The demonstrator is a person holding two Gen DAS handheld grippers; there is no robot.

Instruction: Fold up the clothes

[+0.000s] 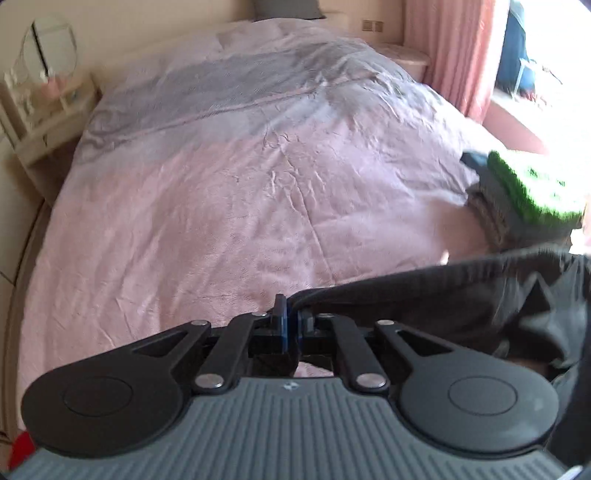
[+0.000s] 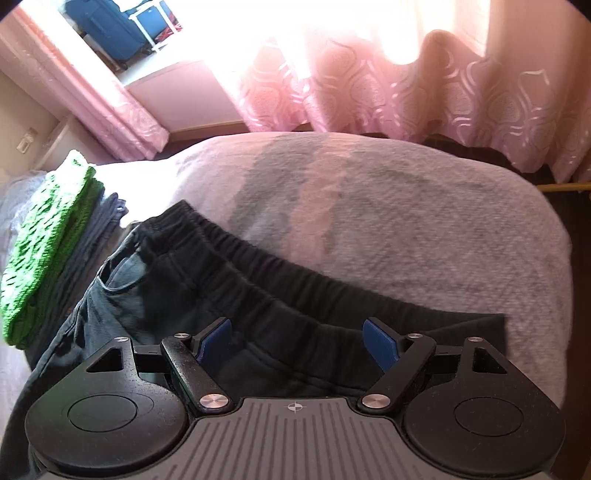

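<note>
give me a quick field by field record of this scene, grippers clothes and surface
surface: bed with a pink and grey cover
garment in work: black trousers, elastic waistband showing, lying on the bed
left gripper: shut on an edge of the black trousers
right gripper: open, above the trousers, pads not pressing on the cloth
folded stack: green knit top on top of grey clothes, beside the trousers
background: pink curtains, blue suitcase by the window
</note>
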